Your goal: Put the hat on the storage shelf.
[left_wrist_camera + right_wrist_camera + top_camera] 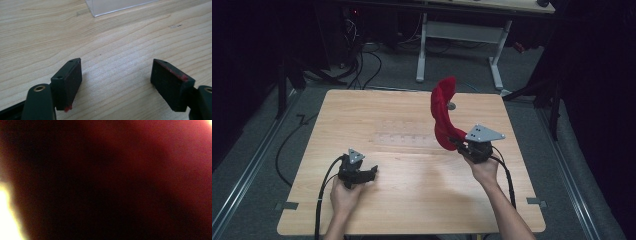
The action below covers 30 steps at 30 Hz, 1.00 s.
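Red cloth (443, 116) held aloft over table (412, 200), clenched in right gripper (460, 144). Left gripper (116, 82) rested low on table, jaws spread, nothing grasped.

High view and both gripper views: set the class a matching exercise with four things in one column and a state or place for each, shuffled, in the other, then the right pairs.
Things
1. red cloth
2. left gripper
3. clear plastic sheet
4. right gripper

States
A. lies flat on the table
B. jaws apart, nothing between them
C. lifted above the table, hanging curved
D. shut on fabric

Pairs: 1-C, 2-B, 3-A, 4-D
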Tool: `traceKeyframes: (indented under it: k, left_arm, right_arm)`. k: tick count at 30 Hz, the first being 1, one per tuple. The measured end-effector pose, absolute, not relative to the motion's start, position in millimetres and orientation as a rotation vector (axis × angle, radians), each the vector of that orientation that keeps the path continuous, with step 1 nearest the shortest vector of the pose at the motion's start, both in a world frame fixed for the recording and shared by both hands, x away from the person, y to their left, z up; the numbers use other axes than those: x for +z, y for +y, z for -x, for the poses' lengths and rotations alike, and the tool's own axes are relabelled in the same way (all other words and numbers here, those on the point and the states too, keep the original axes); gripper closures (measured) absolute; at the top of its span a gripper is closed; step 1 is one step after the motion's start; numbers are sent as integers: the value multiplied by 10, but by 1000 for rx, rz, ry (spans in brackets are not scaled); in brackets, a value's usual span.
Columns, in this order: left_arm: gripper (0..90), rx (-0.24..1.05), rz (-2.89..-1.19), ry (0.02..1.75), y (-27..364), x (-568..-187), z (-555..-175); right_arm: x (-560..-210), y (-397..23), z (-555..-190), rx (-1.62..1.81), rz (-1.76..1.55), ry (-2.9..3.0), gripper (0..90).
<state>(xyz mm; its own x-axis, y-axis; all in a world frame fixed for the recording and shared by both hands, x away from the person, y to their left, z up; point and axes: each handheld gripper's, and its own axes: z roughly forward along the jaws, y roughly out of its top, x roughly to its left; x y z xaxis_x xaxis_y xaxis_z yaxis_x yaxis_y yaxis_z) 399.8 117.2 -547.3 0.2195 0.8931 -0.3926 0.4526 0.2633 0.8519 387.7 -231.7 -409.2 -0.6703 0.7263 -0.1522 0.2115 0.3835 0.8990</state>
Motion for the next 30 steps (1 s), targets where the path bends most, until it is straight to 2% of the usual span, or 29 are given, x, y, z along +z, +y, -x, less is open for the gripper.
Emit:
traceKeyframes:
  k: [16,30]
  left_arm:
    - [249,492,-1358,1406,1169,-5474,-3998]
    - [248,492,-1359,1405,1169,-5474,-3998]
  right_arm:
    - [-4028,-2268,-4176,1156,-966,2059,834]
    - [-4143,-2247,-4297,1078,-1030,2059,833]
